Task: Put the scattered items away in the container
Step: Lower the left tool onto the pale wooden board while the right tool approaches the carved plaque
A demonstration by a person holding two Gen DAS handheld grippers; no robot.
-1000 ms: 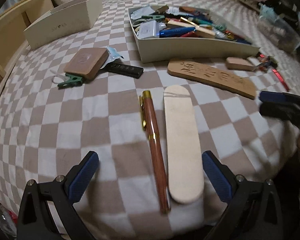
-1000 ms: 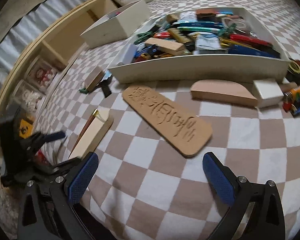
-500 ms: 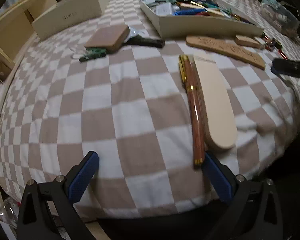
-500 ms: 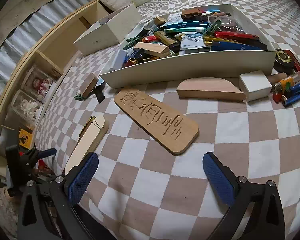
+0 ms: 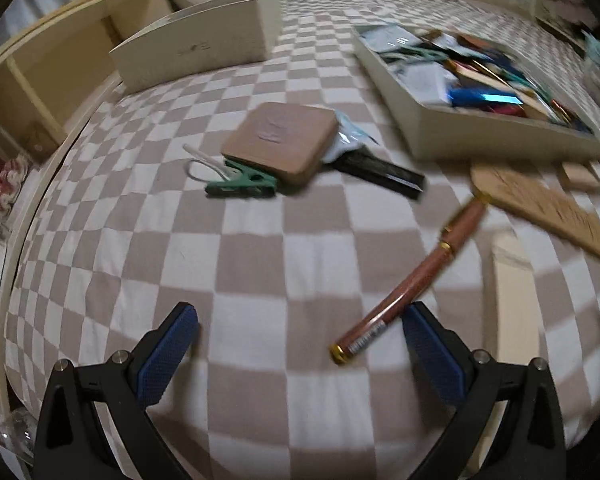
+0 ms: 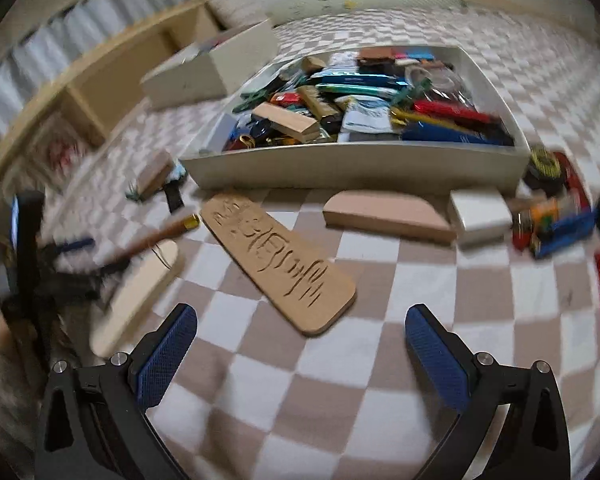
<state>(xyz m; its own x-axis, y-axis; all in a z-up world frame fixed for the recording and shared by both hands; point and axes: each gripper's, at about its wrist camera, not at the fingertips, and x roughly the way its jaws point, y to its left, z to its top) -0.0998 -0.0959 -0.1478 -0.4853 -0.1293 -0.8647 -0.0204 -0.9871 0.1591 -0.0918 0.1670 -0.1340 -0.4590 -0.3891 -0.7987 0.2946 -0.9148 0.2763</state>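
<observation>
A: What does the tray hold?

B: It is a shallow white box, heaped: pens, a wooden block, clips, a paper packet, red and blue sticks. In the right view it sits at twelve o'clock; in the left view at two o'clock. A taller cream box stands open at eleven o'clock, its contents hidden.

A: And what lies loose on the checked cloth?

B: A brown pen with gold bands, slanting just beside the left gripper's right finger, apparently not gripped. Past it at twelve o'clock, a rounded square wooden block rests over a green clip and a black bar.

A: The jaws?

B: Both pairs stand wide apart, blue ridged pads holding nothing.

A: What does only the right view give?

B: The carved flat board ahead of the right gripper, a half-round wooden piece, a small white box, and a blurred cluster of lighters and tape rolls at two o'clock. The pale rounded slat lies at ten o'clock.
</observation>
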